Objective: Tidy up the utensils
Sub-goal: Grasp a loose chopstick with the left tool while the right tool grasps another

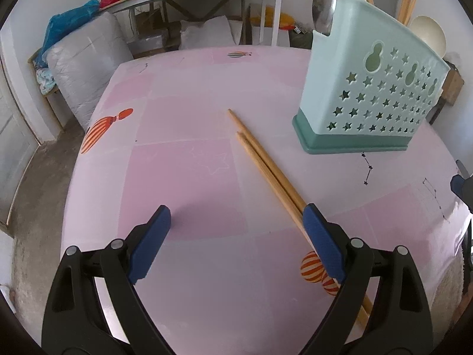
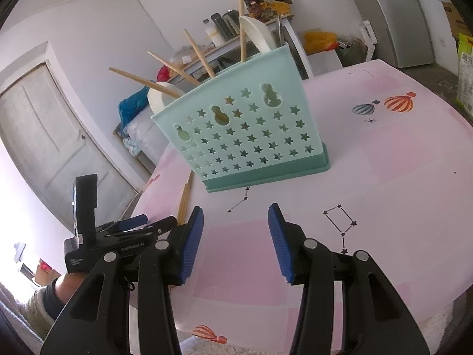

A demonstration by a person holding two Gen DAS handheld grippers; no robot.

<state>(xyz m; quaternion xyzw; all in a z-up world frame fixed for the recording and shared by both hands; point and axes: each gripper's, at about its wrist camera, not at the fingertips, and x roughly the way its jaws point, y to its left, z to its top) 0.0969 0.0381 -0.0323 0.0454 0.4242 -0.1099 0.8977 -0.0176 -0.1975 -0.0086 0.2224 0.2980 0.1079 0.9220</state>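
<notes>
Nearest, the left gripper (image 1: pixel 236 216) hangs low over the pink table (image 1: pixel 183 183) with its jaws spread wide and nothing pinched, its right pad just beside the two loose chopsticks (image 1: pixel 266 165) lying side by side, while the right gripper (image 2: pixel 235 211) stands partly spread and empty. Light, stiff and smooth, the sticks would likely roll, so a pinch across both near the middle looks safest. Farther back stands the teal utensil holder (image 1: pixel 375 88), already bearing chopsticks and spoons.

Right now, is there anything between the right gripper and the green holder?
Nothing: the right wrist view shows only bare pink tablecloth with a star drawing between the right gripper and the utensil holder.
</notes>
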